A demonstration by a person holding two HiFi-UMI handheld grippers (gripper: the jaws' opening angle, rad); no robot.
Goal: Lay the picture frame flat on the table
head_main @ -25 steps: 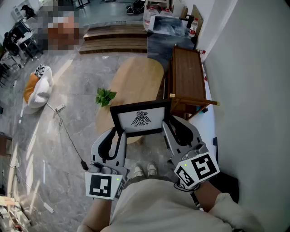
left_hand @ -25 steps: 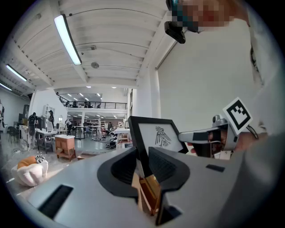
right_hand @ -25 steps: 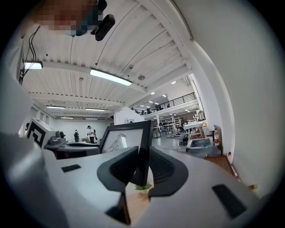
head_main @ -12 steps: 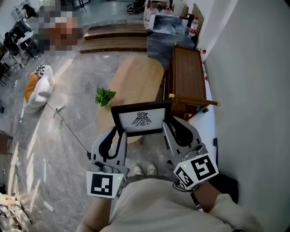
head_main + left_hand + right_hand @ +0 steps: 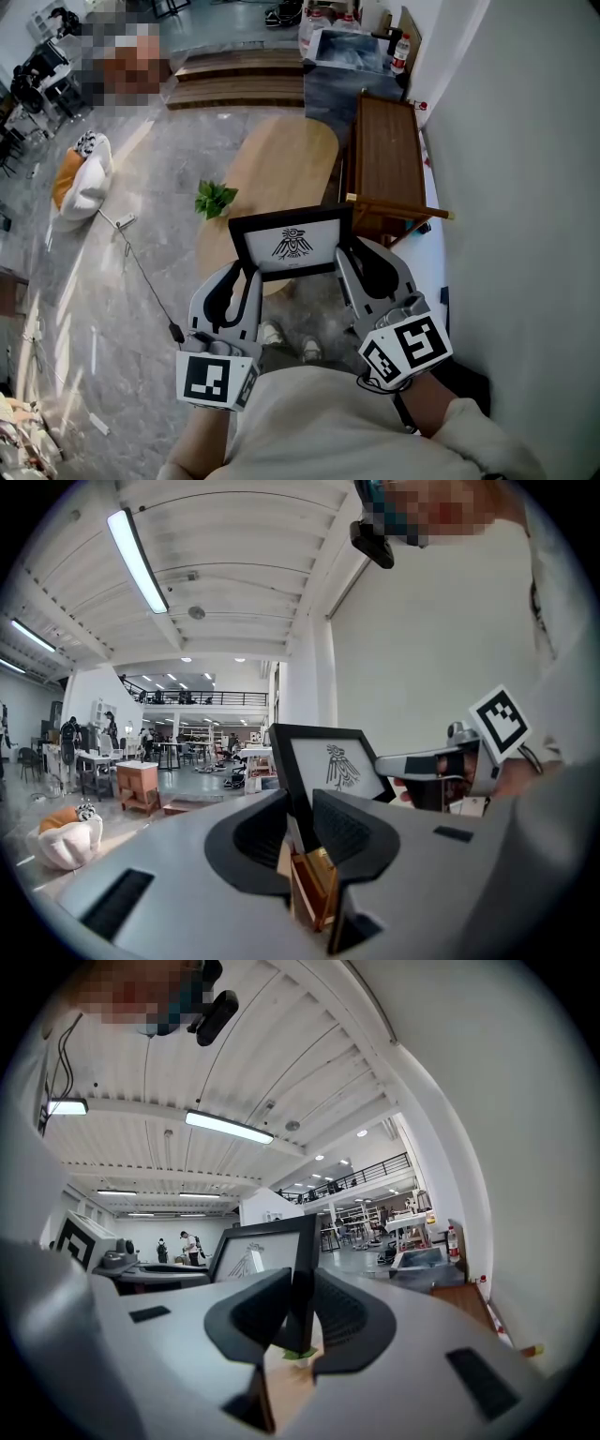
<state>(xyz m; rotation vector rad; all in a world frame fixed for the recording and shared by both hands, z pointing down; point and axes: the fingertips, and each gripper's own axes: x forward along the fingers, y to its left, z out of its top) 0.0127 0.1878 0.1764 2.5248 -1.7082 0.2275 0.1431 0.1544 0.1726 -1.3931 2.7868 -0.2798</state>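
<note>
The picture frame (image 5: 292, 245) is clamped in the air, one side edge between the closed jaws of the left gripper (image 5: 244, 275), the other in those of the right gripper (image 5: 347, 258). The table (image 5: 286, 155) is seen beyond the jaws, so lowering and laying flat are judged outstanding.

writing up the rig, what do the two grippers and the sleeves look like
Both the left gripper and right gripper have light grey, rounded jaws with black ribbed pads. Each carries a cube with black-and-white square markers. The person wears a pale beige sleeve.

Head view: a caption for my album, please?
Left gripper and right gripper hold the picture frame near a wooden table.
</note>
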